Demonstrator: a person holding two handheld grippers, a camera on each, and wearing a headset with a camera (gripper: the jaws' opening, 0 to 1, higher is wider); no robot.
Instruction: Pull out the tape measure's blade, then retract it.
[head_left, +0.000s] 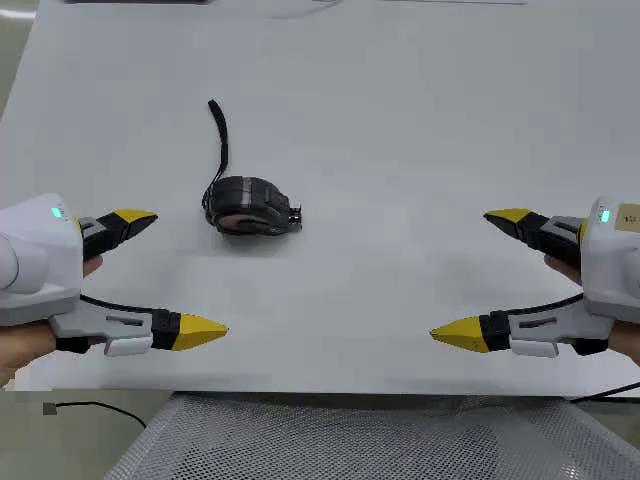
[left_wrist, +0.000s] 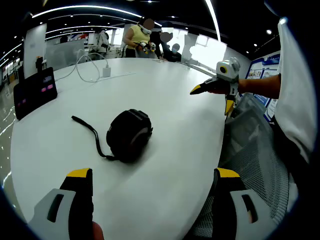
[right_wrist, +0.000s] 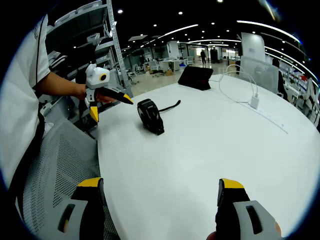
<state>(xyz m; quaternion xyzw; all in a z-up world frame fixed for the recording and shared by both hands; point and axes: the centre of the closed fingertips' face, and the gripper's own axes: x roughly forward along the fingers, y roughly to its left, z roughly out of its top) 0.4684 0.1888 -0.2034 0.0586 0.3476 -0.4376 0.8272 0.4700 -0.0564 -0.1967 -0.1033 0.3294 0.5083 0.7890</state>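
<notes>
The left hand-held gripper (head_left: 170, 275) is held over the near left part of the white desk (head_left: 420, 120), its yellow-tipped jaws spread wide and holding nothing. The right hand-held gripper (head_left: 478, 275) mirrors it at the near right, jaws likewise wide apart and empty. Farther out, nearer the left one, the black tape measure (head_left: 250, 206) rests on the desk, touched by neither, blade wound in, its black wrist strap (head_left: 218, 135) trailing toward the far side.

The black tape measure (head_left: 250, 206) lies on its side, blade retracted, wrist strap (head_left: 219, 132) trailing away.
</notes>
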